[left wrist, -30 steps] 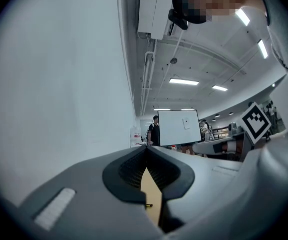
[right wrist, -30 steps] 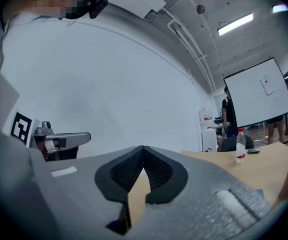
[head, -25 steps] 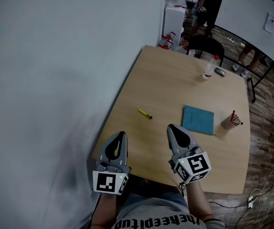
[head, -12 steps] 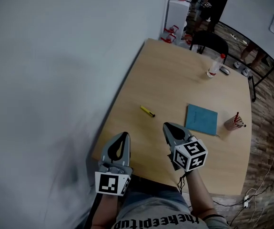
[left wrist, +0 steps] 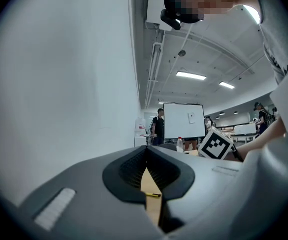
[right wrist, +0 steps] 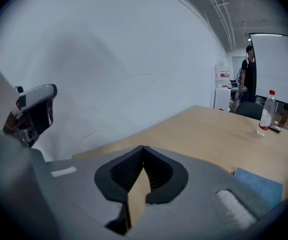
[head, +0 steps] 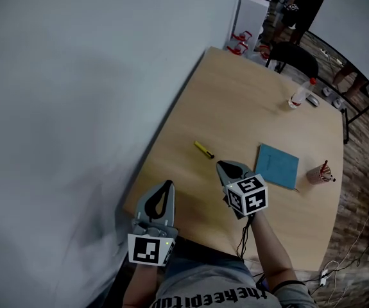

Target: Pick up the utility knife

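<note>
The yellow utility knife (head: 203, 150) lies on the wooden tabletop (head: 248, 101), left of a blue notebook (head: 277, 165) and just ahead of the right claw (head: 225, 167), which tilts down over the surface, clenched and empty. The left claw (head: 167, 185) hovers level at the near edge, also clenched on nothing

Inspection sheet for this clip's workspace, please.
Surface: light wooden table beside the wall.
Job's things: yellow utility knife lying flat, untouched, ahead of the right claw.
Clutter: blue notebook, paper cup of pens, clear plastic bottle with red cap.
Grippers: left claw and right claw both shut, empty, near the table's front edge.
Cables: white cables on the floor, right of the table.
Surroundings: white wall at left; black chair and standing person at the far end.
</note>
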